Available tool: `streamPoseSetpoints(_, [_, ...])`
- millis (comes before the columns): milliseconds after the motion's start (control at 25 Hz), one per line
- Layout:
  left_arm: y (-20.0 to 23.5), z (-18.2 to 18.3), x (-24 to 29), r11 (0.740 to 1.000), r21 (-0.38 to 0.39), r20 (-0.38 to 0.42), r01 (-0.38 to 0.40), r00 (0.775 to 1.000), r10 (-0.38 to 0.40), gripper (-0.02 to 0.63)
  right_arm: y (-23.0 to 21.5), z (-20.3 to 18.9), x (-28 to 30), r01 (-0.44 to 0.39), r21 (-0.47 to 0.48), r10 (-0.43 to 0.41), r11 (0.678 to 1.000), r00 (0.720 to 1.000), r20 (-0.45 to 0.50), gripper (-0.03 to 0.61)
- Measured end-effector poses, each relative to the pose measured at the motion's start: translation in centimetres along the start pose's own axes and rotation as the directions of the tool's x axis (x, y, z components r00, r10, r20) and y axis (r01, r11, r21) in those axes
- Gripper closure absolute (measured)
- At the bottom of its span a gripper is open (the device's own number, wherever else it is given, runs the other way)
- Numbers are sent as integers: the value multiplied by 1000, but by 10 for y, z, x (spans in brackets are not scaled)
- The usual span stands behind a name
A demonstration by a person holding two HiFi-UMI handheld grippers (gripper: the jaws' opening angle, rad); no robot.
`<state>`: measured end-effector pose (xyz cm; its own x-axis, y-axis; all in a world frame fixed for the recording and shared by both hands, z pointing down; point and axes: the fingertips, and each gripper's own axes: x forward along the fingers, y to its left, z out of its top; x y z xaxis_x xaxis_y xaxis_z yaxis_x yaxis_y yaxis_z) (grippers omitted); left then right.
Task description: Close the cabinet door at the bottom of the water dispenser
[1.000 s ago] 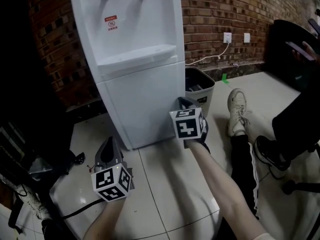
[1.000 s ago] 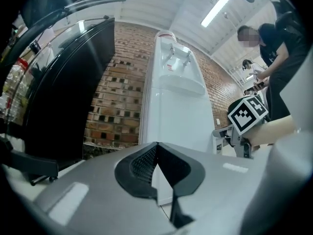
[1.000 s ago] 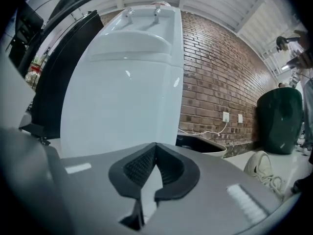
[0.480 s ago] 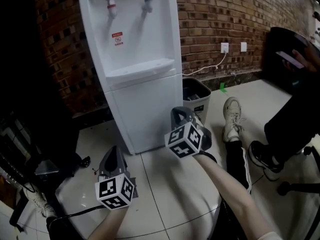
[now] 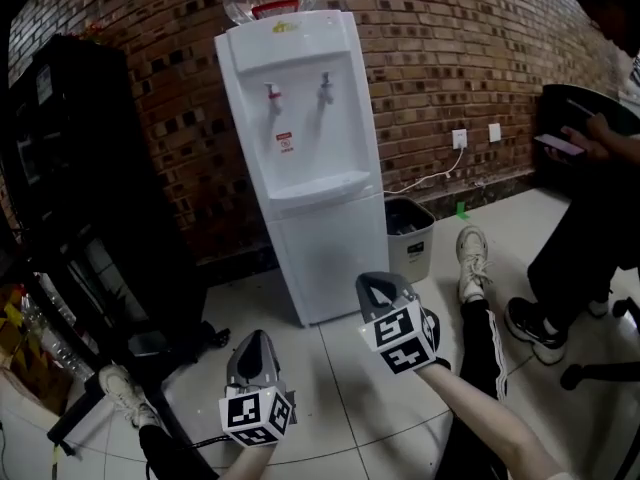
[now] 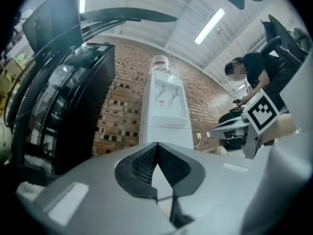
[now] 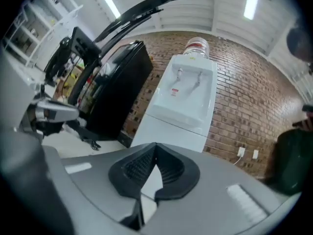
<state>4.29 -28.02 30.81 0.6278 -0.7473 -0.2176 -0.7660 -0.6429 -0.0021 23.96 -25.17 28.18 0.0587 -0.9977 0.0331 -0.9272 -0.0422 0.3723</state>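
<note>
The white water dispenser (image 5: 310, 158) stands against the brick wall with a bottle on top. Its bottom cabinet door (image 5: 335, 263) lies flush with the body and looks closed. My left gripper (image 5: 254, 340) hovers over the floor tiles, well short of the dispenser, shut with nothing in it. My right gripper (image 5: 378, 286) is a little closer to the door's lower right but apart from it, also shut and empty. In the left gripper view the dispenser (image 6: 166, 111) rises beyond the shut left gripper (image 6: 157, 146). In the right gripper view the dispenser (image 7: 181, 106) rises beyond the shut right gripper (image 7: 155, 146).
A small waste bin (image 5: 408, 236) sits right of the dispenser, below wall outlets (image 5: 459, 138). A black rack (image 5: 80, 168) fills the left side. My leg ends in a white shoe (image 5: 472, 258). A seated person (image 5: 590, 198) and a chair base (image 5: 590, 373) are at the right.
Both grippers have drawn back from the dispenser's door and risen. The head view has pulled back and tilted up, so the whole dispenser and its bottle now show.
</note>
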Motion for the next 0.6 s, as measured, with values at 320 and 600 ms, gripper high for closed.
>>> streamPoseSetpoints(320, [20, 5, -31, 999, 18, 22, -50, 999, 50, 611, 97, -48, -18, -41, 206, 42, 978, 999, 0, 578])
streamPoseSetpoints(600, [4, -13, -26, 999, -50, -12, -13, 1000, 12, 611, 102, -48, -19, -44, 252, 38, 967, 999, 27, 578])
